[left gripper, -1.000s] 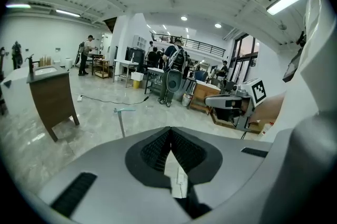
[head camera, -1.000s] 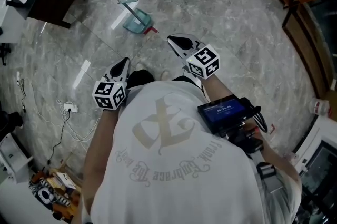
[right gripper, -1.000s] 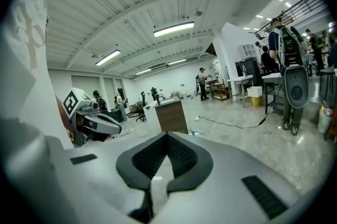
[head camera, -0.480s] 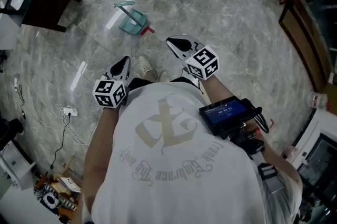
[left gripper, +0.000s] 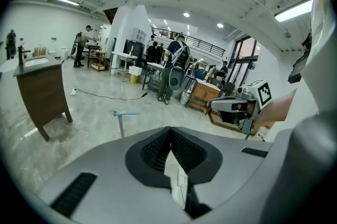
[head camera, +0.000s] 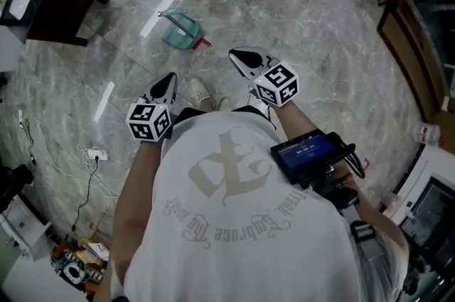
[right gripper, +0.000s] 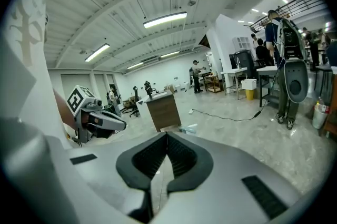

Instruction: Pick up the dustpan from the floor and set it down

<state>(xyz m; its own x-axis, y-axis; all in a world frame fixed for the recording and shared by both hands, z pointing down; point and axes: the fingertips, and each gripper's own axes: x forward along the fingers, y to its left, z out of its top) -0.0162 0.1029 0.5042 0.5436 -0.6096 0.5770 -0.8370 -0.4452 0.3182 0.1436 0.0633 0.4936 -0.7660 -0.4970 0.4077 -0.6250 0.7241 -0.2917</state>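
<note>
Ahead, teal translucent dustpan (head camera: 181, 32), handle (left gripper: 122, 125) upright; left claw (head camera: 169, 80), right claw (head camera: 240, 57) both closed, empty.

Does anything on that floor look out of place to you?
Yes: a teal dustpan sits alone on the open floor, with a small red piece beside it. At the left, a white power strip lies loose too.
</note>
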